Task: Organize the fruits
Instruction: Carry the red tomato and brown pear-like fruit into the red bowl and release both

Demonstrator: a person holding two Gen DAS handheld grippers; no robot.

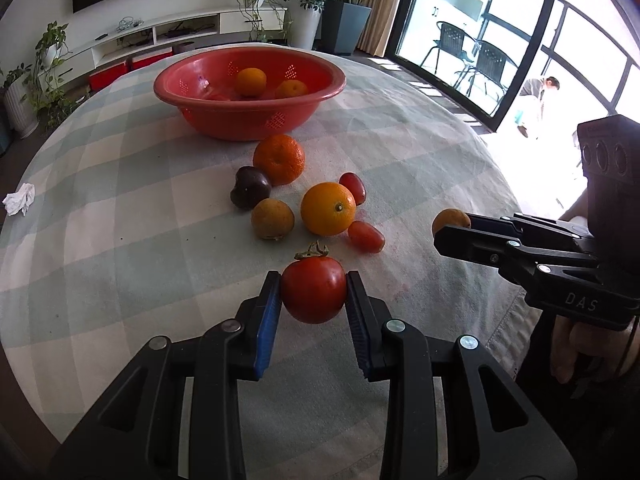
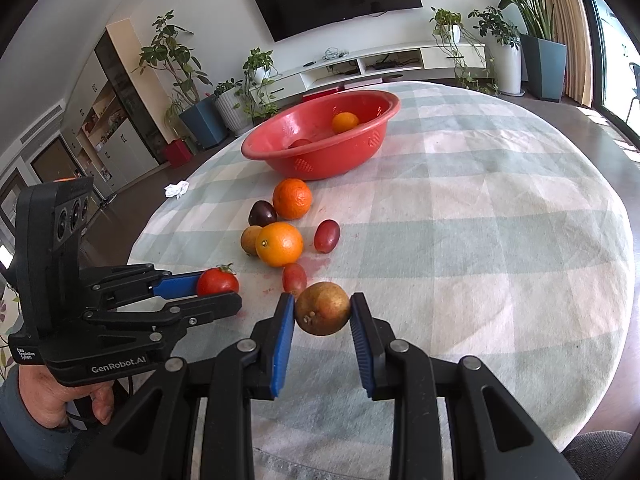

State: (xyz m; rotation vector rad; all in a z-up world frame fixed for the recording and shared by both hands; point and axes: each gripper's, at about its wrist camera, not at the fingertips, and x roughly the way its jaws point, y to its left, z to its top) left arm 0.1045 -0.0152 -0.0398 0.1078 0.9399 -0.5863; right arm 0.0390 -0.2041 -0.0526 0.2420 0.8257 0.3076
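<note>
My left gripper is shut on a red tomato with a green stalk, held just above the cloth. My right gripper is shut on a small brownish round fruit; in the left wrist view that fruit shows at the tips of the right gripper. Ahead on the checked cloth lie a large orange, a mandarin, a dark plum, another brownish fruit and two small red oval fruits. A red colander bowl farther back holds oranges.
A crumpled white tissue lies near the table's left edge. The round table has bare cloth on its right half. Beyond it stand potted plants, a low white media shelf and glass doors on the right.
</note>
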